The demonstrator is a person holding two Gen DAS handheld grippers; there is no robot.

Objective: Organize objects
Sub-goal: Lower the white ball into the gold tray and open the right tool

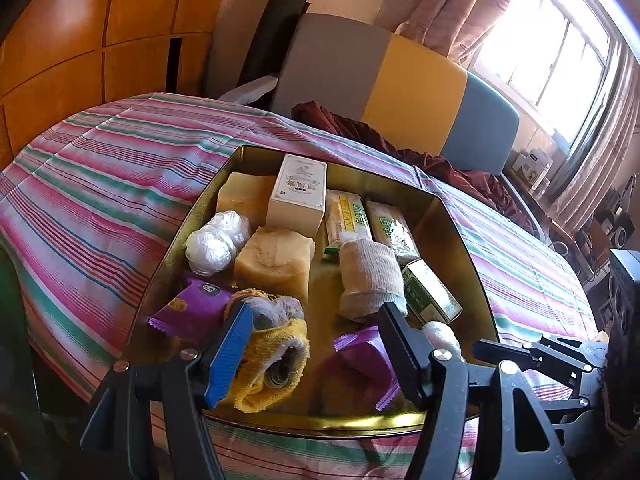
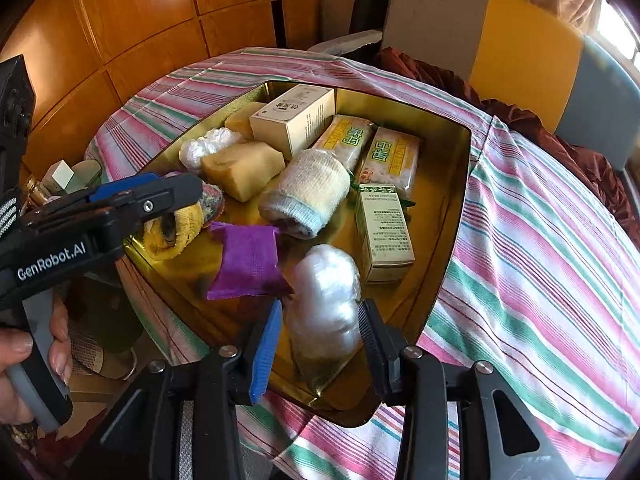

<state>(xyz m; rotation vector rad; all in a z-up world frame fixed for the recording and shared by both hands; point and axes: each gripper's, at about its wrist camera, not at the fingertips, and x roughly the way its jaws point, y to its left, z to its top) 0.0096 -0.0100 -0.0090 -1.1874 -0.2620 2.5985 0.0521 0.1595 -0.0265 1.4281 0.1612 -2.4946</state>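
1. Here, a gold metal tray (image 2: 452,216) rests on a striped cloth (image 2: 540,248) that covers the desk; all the task's objects lie inside the tray.
2. Right claw (image 2: 320,344): its jaws are opening, with a white plastic-wrapped bundle (image 2: 326,300) standing between them at the tray's near edge. The blue pad (image 2: 266,348) sits just clear of the bundle on one side; whether the black pad on the other side touches it cannot be told.
3. Left claw (image 1: 316,344): jaws apart over the near end of the tray. Its blue pad (image 1: 232,352) lies against a yellow rolled cloth (image 1: 276,356); the black finger (image 1: 400,352) stands apart, beside a purple packet (image 1: 364,356). Nothing is clamped.
4. A hand (image 2: 24,368) grips the left claw's handle, seen at the left edge of the right wrist view.
5. Middle of tray: a rolled white sock (image 2: 304,196) lies tilted, near a green-and-white carton (image 2: 384,232).
6. Far part of tray: a cream box (image 2: 294,120), two yellow-green wrapped bars (image 2: 392,160) side by side, two tan soap-like blocks (image 1: 274,260), and a second white wrapped bundle (image 1: 214,240).
7. A second purple packet (image 1: 188,312) lies at the tray's left, just beside the yellow rolled cloth.
8. Background: a chair back (image 1: 400,84) in grey, yellow and blue panels, and wooden wall panels (image 1: 80,40).
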